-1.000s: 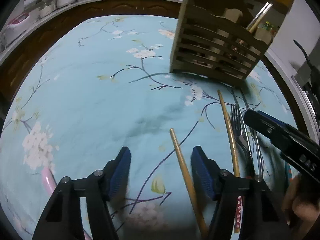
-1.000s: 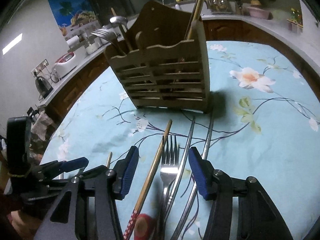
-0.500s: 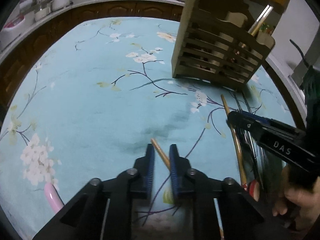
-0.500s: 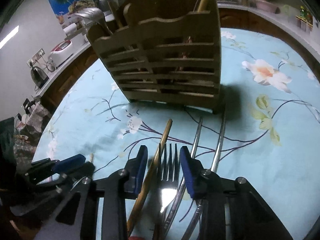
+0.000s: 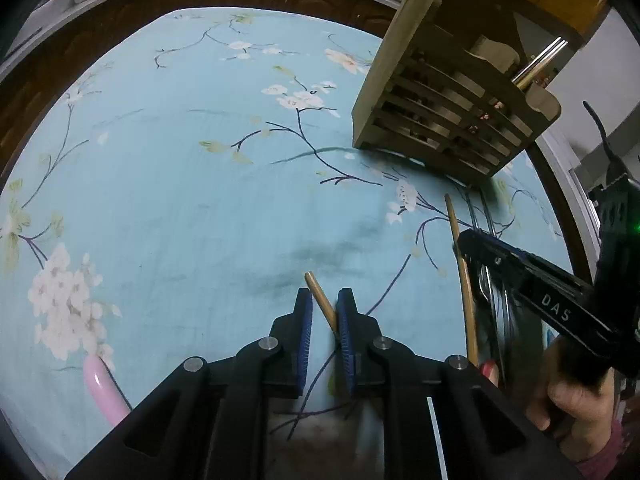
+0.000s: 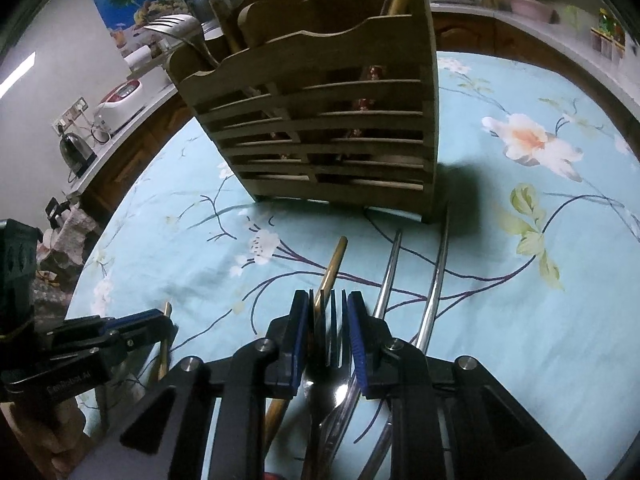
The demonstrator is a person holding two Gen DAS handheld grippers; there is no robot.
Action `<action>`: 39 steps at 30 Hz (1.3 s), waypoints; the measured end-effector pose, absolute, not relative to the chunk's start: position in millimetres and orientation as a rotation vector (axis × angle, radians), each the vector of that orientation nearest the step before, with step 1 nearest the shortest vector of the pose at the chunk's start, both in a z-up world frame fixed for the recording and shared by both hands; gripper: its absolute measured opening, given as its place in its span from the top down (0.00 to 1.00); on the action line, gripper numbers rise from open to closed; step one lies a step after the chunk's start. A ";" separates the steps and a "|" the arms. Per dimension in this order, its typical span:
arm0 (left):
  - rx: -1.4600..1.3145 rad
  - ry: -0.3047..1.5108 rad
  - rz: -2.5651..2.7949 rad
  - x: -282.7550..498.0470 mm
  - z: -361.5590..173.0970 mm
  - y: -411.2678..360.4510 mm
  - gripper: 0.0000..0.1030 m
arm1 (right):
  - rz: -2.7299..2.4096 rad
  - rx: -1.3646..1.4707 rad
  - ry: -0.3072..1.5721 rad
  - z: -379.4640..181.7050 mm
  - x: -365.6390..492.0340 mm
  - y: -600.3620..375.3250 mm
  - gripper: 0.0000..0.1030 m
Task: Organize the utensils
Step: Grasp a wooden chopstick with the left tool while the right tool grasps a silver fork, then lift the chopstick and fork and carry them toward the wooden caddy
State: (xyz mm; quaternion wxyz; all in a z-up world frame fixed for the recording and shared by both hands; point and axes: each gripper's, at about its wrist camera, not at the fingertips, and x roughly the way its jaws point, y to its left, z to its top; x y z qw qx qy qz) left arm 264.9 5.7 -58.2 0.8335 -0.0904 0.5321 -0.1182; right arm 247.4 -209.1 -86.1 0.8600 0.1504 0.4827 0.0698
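Blue floral cloth covers the table. Your left claw pinches a thin, stiff, light chopstick near its tip; your right claw clamps the slippery fork and a second chopstick, just short of the wooden holder. Grip mid-shaft.

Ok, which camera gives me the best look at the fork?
The right wrist view: the fork sits between the right gripper pads, tines toward the wooden caddy. The left wrist view shows only dim metal handles behind the right gripper.
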 end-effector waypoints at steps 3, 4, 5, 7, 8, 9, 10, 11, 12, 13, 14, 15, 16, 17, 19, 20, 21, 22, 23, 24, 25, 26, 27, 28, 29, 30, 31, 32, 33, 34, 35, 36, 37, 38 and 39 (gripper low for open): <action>-0.172 1.115 -0.236 267.3 -58.0 0.4 0.90 | 0.144 0.314 1.005 -85.8 246.2 -209.5 0.81; -0.161 1.109 -0.234 267.8 -58.1 -1.4 0.90 | 0.143 0.312 1.003 -85.7 245.3 -209.4 0.81; -0.158 1.105 -0.235 267.1 -58.4 -2.7 0.91 | 0.141 0.312 0.997 -84.9 244.0 -209.5 0.81; -0.172 1.103 -0.250 265.9 -59.1 -1.3 0.94 | 0.140 0.320 0.983 -81.6 240.0 -210.4 0.81; -0.185 1.102 -0.258 265.1 -59.1 0.6 0.95 | 0.140 0.323 0.969 -78.2 237.3 -211.0 0.81; -0.208 1.101 -0.272 263.9 -58.8 3.5 0.96 | 0.144 0.325 0.954 -74.2 234.4 -210.8 0.81; -0.215 1.097 -0.273 262.1 -57.5 5.6 0.97 | 0.146 0.325 0.944 -71.9 232.5 -211.3 0.81; -0.214 1.086 -0.271 260.4 -54.9 7.7 0.97 | 0.145 0.325 0.931 -67.5 229.1 -212.2 0.81; -0.216 1.075 -0.273 258.0 -52.0 9.3 0.97 | 0.144 0.328 0.919 -62.8 225.6 -213.5 0.81; -0.222 1.063 -0.277 254.9 -48.5 11.0 0.97 | 0.142 0.334 0.909 -59.2 223.2 -215.5 0.81; -0.226 1.057 -0.280 252.3 -45.4 11.6 0.97 | 0.140 0.340 0.899 -55.6 221.3 -217.4 0.81; -0.227 1.044 -0.284 248.6 -40.7 12.7 0.97 | 0.136 0.344 0.885 -50.7 217.2 -219.5 0.81; -0.226 1.033 -0.285 245.2 -36.5 13.6 0.97 | 0.130 0.344 0.875 -46.6 214.7 -220.6 0.81; -0.226 1.021 -0.287 241.3 -31.4 14.6 0.97 | 0.125 0.345 0.867 -43.2 211.9 -222.1 0.81; -0.230 0.997 -0.297 233.0 -20.8 16.5 0.97 | 0.119 0.354 0.850 -35.7 206.0 -224.7 0.81; -0.230 0.984 -0.300 228.6 -15.1 17.3 0.97 | 0.113 0.355 0.838 -30.8 202.0 -226.4 0.81; -0.231 0.975 -0.303 224.9 -10.6 18.0 0.97 | 0.110 0.354 0.832 -27.4 199.8 -227.4 0.81; -0.233 0.962 -0.306 220.8 -5.4 19.1 0.97 | 0.106 0.354 0.820 -22.4 195.7 -229.2 0.81; -0.234 0.954 -0.306 217.1 -1.3 20.6 0.97 | 0.103 0.352 0.812 -19.4 192.7 -230.3 0.82; -0.236 0.943 -0.308 213.2 3.6 22.2 0.97 | 0.099 0.349 0.804 -15.2 189.5 -231.2 0.82; -0.241 0.931 -0.311 208.8 9.3 24.4 0.97 | 0.096 0.347 0.798 -13.1 188.1 -229.7 0.82; -0.244 0.921 -0.313 204.7 13.7 26.2 0.97 | 0.093 0.346 0.789 -9.6 185.3 -229.8 0.82; -0.247 0.912 -0.314 201.5 17.6 27.6 0.97 | 0.090 0.344 0.783 -7.2 183.3 -229.7 0.82; -0.249 0.900 -0.315 197.6 22.5 29.2 0.97 | 0.086 0.342 0.775 -4.1 180.7 -230.7 0.82; -0.250 0.886 -0.317 192.5 28.2 31.6 0.97 | 0.083 0.339 0.768 -1.1 178.6 -230.8 0.82; -0.251 0.873 -0.318 187.6 34.0 33.6 0.97 | 0.080 0.335 0.759 2.4 176.2 -230.8 0.82; -0.254 0.860 -0.320 183.2 39.2 35.7 0.97 | 0.080 0.333 0.753 5.0 175.6 -230.3 0.82; -0.256 0.852 -0.322 179.9 43.3 37.7 0.97 | 0.079 0.332 0.747 7.3 173.8 -230.0 0.82; -0.258 0.841 -0.325 176.1 47.9 39.7 0.97 | 0.079 0.331 0.742 9.8 172.7 -229.3 0.82; -0.262 0.828 -0.326 171.9 52.8 41.9 0.97 | 0.078 0.328 0.735 12.3 171.5 -229.1 0.82; -0.265 0.821 -0.328 169.5 55.6 43.0 0.97 | 0.077 0.325 0.728 15.0 169.8 -228.8 0.82; -0.269 0.812 -0.332 166.1 59.6 45.2 0.97 | 0.077 0.324 0.723 17.5 168.9 -228.7 0.82; -0.277 0.798 -0.337 162.2 63.6 47.6 0.97 | 0.076 0.324 0.718 19.4 167.1 -228.8 0.82; -0.281 0.790 -0.337 159.8 67.0 50.0 0.97 | 0.075 0.323 0.712 21.5 165.3 -229.3 0.82; -0.282 0.782 -0.335 157.3 69.8 51.6 0.97 | 0.074 0.322 0.706 24.0 164.1 -229.3 0.82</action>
